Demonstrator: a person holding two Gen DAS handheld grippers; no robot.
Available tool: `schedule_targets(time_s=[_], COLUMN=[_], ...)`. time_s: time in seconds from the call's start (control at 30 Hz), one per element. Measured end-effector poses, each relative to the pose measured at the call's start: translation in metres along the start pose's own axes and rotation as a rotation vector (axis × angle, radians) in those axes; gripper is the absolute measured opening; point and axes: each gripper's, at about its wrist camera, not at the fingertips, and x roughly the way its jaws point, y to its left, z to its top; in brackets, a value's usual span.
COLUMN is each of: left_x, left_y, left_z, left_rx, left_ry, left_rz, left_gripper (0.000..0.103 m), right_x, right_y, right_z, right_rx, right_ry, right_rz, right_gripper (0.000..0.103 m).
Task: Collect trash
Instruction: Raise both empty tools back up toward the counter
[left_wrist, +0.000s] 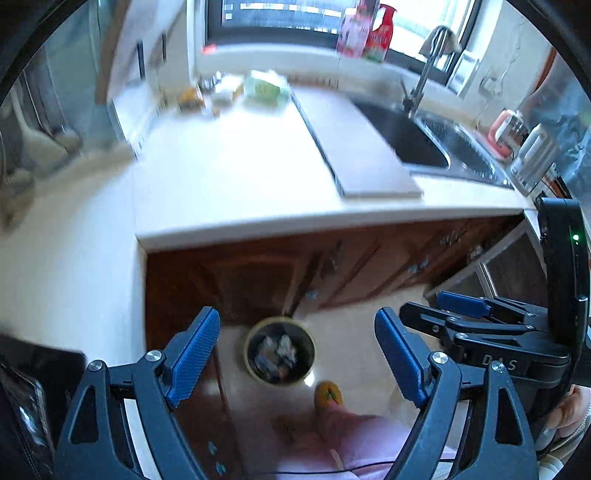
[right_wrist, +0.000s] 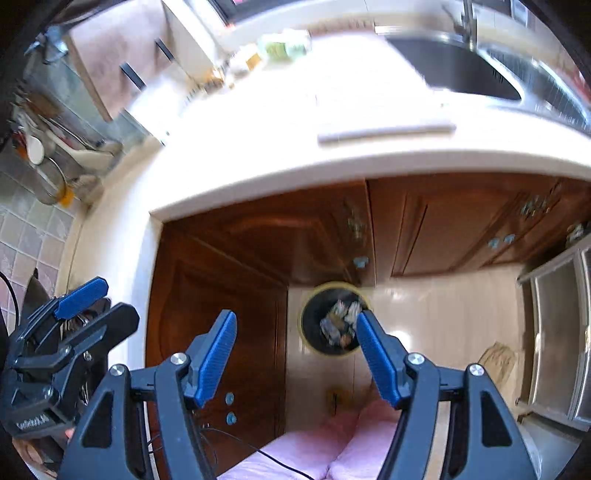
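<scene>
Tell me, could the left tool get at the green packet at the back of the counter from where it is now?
Probably yes. The left tool is open and empty, held out over the floor above the bin. The white counter between it and the green packet looks bare, so nothing seems to block the way, though it is a long reach.

White countertop (left_wrist: 236, 173), steel sink (left_wrist: 402, 136), wooden cabinets (right_wrist: 443, 229) below.

Both wrist views looked steeply down from well above the surface (left_wrist: 229, 173), sharing the floor bin (left_wrist: 280, 350) (right_wrist: 334, 320) below.
</scene>
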Motion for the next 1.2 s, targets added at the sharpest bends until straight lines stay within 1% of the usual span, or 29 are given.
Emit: schedule_targets(time_s=[0.13,0.23,0.3,0.43,0.6,0.73,0.83,0.9,0.93,1.0,1.03,1.1,1.13,1.2], left_x=[-0.022,-0.035,-0.037,-0.034,-0.016,0.006,0.027,0.047,0.057,0.079,0.088,0.110,0.119,0.136], left_y=[0.003,0.005,0.007,0.011,0.021,0.028,0.035,0.043,0.047,0.059,0.064,0.077,0.083,0.092], left_z=[0.020,0.032,0.040,0.058,0.091,0.131,0.165,0.193,0.206,0.234,0.245,0.273,0.284,0.305], left_rx=[0.023,0.034,0.044,0.051,0.027,0.012,0.001,-0.009,-0.016,-0.045,-0.058,-0.087,-0.096,-0.111], left_ry=[-0.079,-0.125,-0.152,-0.187,-0.218,-0.229,-0.236,-0.214,-0.205,-0.178,-0.167,-0.147,-0.141,-0.129], left_rz=[0.039,0.063,0.084,0.125,0.150,0.187,0.221,0.249,0.257,0.271,0.274,0.285,0.292,0.307], left_gripper=[0.085,0.085,0.085,0.085,0.085,0.085,0.084,0.085,0.084,0.084,0.084,0.084,0.084,0.084], right_x=[-0.021,-0.034,-0.038,-0.034,-0.026,-0.011,0.004,0.015,0.018,0.030,0.033,0.045,0.049,0.060], right_y=[0.008,0.015,0.016,0.017,0.016,0.013,0.009,0.006,0.005,0.002,0.001,0.001,0.001,0.003], right_z=[0.014,0.028,0.037,0.062,0.098,0.143,0.185,0.214,0.224,0.258,0.268,0.303,0.316,0.352], right_rx=[-0.014,-0.014,-0.016,-0.020,-0.037,-0.060,-0.082,-0.097,-0.100,-0.123,-0.132,-0.166,-0.175,-0.205], right_ry=[-0.062,-0.091,-0.109,-0.137,-0.149,-0.152,-0.142,-0.129,-0.124,-0.107,-0.105,-0.102,-0.102,-0.110], right_rz=[0.005,0.016,0.014,0.031,0.055,0.073,0.086,0.082,0.082,0.083,0.080,0.074,0.070,0.067], right_gripper=[0.068,0.068,0.068,0.068,0.068,0.068,0.068,0.068,0.068,0.068,0.068,0.068,0.068,0.068])
